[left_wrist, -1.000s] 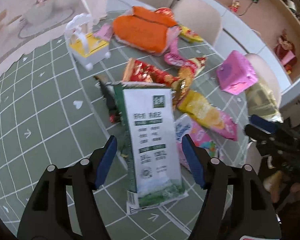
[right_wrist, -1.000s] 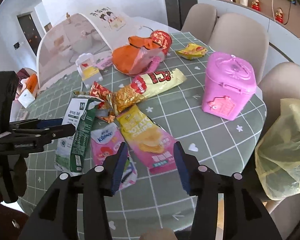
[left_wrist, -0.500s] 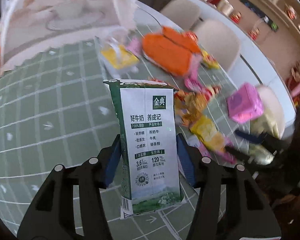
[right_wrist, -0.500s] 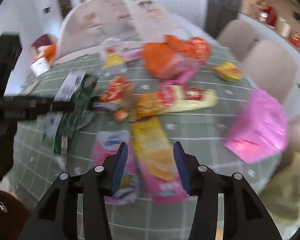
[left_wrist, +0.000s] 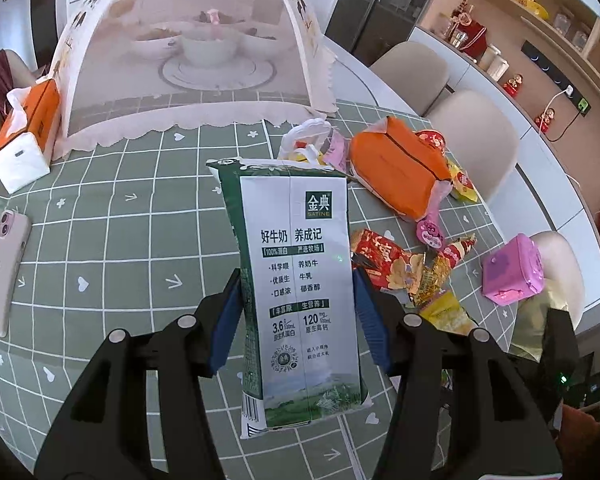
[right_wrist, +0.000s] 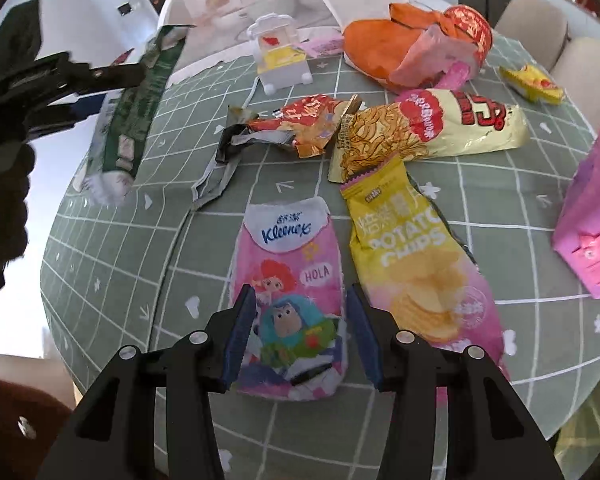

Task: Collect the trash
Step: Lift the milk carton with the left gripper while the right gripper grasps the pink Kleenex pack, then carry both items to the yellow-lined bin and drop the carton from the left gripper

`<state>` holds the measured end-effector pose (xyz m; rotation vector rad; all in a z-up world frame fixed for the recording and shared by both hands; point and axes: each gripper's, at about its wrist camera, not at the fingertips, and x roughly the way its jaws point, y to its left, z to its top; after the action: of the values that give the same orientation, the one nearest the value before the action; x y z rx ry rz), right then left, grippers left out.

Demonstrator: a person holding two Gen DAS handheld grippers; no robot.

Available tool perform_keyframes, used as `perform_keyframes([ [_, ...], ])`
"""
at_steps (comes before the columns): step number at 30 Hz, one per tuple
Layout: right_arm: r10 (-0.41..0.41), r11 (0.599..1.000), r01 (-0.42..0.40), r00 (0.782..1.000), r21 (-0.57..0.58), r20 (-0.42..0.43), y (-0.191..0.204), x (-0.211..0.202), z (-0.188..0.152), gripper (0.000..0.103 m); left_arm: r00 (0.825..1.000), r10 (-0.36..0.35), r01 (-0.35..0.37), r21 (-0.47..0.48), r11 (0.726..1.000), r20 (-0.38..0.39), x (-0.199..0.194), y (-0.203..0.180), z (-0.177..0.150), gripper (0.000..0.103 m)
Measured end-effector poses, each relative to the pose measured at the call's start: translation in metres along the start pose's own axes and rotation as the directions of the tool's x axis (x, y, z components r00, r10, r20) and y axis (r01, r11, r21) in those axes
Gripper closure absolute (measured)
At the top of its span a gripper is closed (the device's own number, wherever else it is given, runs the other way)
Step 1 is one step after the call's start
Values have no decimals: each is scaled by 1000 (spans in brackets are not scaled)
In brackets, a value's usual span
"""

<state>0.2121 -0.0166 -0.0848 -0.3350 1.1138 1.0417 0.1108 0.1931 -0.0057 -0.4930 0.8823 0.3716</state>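
Two risks here. Left tool (left_wrist: pixel 296 316) clamped on flattened green-and-white milk carton (left_wrist: pixel 298 280), lifted clear of green checked worktop (left_wrist: pixel 120 240): thin crushed card could slip. Right tool (right_wrist: pixel 298 328) apart over pink Kleenex tissue pack (right_wrist: pixel 288 280), maybe not touching yet; might snag yellow potato chip bag (right_wrist: pixel 416 256) just beside.

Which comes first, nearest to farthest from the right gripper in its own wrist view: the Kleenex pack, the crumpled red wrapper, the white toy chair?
1. Kleenex pack, lying between the open fingers of the right gripper.
2. Crumpled red wrapper, mid-table beyond the pack.
3. White toy chair, far side, by the mesh cover.
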Motion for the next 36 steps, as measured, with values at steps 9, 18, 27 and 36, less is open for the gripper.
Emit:
perform_keyframes([
  [9, -155, 968, 164, 986, -191, 60, 40, 27, 7, 47, 1000, 23, -22, 45, 999, -10, -15, 15, -4, 51],
  [18, -147, 972, 154, 988, -177, 49, 42, 16, 1, 94, 1000, -24, 25, 81, 996, -13, -14, 19, 0, 51],
  [27, -169, 985, 174, 960, 0, 221, 16, -63, 12, 98, 995, -102, 102, 109, 989, -9, -7, 0, 3, 51],
  [36, -319, 948, 305, 894, 94, 315, -20, -130, 7, 98, 977, -212, 206, 195, 959, 11, -1, -69, 29, 51],
])
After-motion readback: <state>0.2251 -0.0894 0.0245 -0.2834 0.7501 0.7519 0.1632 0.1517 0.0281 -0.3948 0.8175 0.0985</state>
